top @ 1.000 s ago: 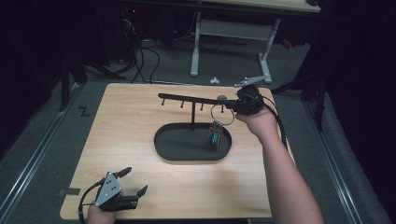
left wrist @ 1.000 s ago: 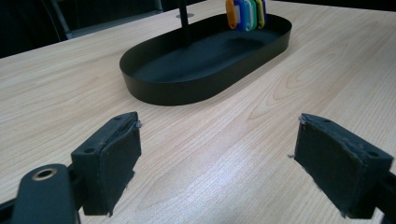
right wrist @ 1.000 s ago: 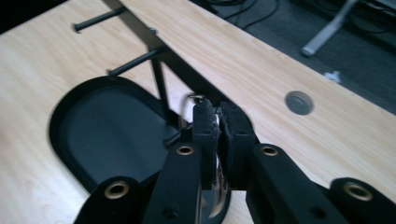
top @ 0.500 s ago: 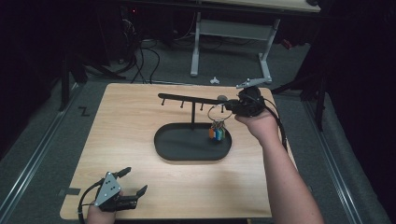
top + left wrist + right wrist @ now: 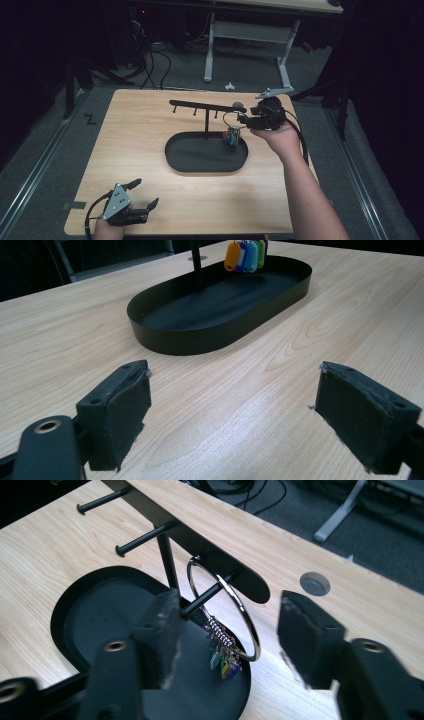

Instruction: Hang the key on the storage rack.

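A black rack [image 5: 200, 106] with several pegs stands in an oval black tray [image 5: 172, 160]. A metal key ring [image 5: 229, 119] hangs on the rightmost peg, its coloured tags [image 5: 232, 136] dangling over the tray's right end. My right gripper [image 5: 241, 119] is at that peg. In the right gripper view the ring [image 5: 243, 614] hangs on the peg [image 5: 202, 600] between my gripper's [image 5: 227, 617] jaws, which have just been opening; the pads stand clear of it. My left gripper [image 5: 146, 192] rests open near the table's front left corner, and in its own view [image 5: 235, 390] nothing lies between its jaws.
The wooden table [image 5: 125, 130] has bare room left of and in front of the tray. A grey round plug [image 5: 315, 583] sits in the tabletop behind the rack. A white desk frame [image 5: 250, 35] and cables lie on the floor beyond the far edge.
The right gripper's jaws have come apart and let go of the key ring, which now hangs on the peg. The left gripper has not moved.
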Tool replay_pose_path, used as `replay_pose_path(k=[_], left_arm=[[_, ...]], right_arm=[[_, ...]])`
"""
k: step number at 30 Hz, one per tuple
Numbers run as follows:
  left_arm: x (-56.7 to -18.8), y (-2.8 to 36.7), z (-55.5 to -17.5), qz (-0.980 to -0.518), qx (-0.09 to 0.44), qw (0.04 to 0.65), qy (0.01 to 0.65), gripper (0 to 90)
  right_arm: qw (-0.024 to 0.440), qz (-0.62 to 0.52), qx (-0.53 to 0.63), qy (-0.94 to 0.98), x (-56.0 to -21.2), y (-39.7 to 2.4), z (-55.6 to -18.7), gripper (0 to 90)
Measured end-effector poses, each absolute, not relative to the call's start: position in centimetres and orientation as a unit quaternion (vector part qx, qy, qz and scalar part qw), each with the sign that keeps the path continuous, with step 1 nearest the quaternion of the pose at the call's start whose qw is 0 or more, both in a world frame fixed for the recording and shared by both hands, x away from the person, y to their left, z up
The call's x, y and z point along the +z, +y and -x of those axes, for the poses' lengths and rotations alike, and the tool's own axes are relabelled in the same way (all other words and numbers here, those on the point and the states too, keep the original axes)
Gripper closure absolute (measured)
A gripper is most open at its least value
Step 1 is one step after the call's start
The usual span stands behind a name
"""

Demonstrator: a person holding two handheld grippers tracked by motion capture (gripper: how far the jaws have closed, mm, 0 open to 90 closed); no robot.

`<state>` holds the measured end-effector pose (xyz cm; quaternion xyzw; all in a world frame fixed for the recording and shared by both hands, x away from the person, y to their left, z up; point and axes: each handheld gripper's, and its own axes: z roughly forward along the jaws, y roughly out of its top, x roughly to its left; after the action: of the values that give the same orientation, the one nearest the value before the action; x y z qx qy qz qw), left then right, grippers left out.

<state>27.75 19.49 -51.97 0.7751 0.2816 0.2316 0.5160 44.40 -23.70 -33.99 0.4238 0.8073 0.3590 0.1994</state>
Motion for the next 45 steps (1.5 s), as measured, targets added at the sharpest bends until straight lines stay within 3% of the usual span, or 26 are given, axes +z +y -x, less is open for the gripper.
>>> replay_pose_path(k=[4, 9, 12, 15, 17, 19, 30, 39, 45], left_arm=[[-52.0, 19.3, -27.9, -0.776, 0.230, 0.518, 0.278, 15.0], [-52.0, 19.0, -28.3, -0.777, 0.224, 0.519, 0.277, 15.0], [-52.0, 18.4, -28.5, -0.779, 0.223, 0.520, 0.270, 15.0], [-52.0, 18.2, -28.6, -0.779, 0.223, 0.520, 0.269, 15.0], [-52.0, 18.1, -28.7, -0.778, 0.224, 0.521, 0.270, 15.0], [-52.1, 17.9, -28.9, -0.780, 0.222, 0.520, 0.268, 15.0], [-52.1, 17.4, -29.2, -0.779, 0.221, 0.524, 0.264, 15.0], [-52.1, 17.0, -29.4, -0.781, 0.219, 0.523, 0.261, 15.0], [-52.2, 16.9, -29.4, -0.782, 0.218, 0.521, 0.262, 15.0]], right_arm=[[0.213, -0.427, 0.374, 0.795, -34.5, -24.0, -43.6, 29.4], [0.208, -0.445, 0.375, 0.786, -35.3, -24.6, -43.0, 28.2], [0.229, -0.451, 0.355, 0.786, -36.4, -24.8, -42.4, 24.6], [0.241, -0.461, 0.316, 0.793, -37.4, -24.6, -42.1, 14.4], [0.251, -0.459, 0.302, 0.797, -37.6, -24.4, -42.0, 13.9], [0.270, -0.453, 0.270, 0.805, -38.5, -23.8, -41.4, 5.3], [0.250, -0.453, 0.301, 0.801, -41.5, -23.8, -38.5, 2.5], [0.210, -0.470, 0.339, 0.787, -47.2, -25.4, -34.3, 2.3], [0.189, -0.519, 0.388, 0.738, -52.4, -28.5, -29.6, 4.6]])
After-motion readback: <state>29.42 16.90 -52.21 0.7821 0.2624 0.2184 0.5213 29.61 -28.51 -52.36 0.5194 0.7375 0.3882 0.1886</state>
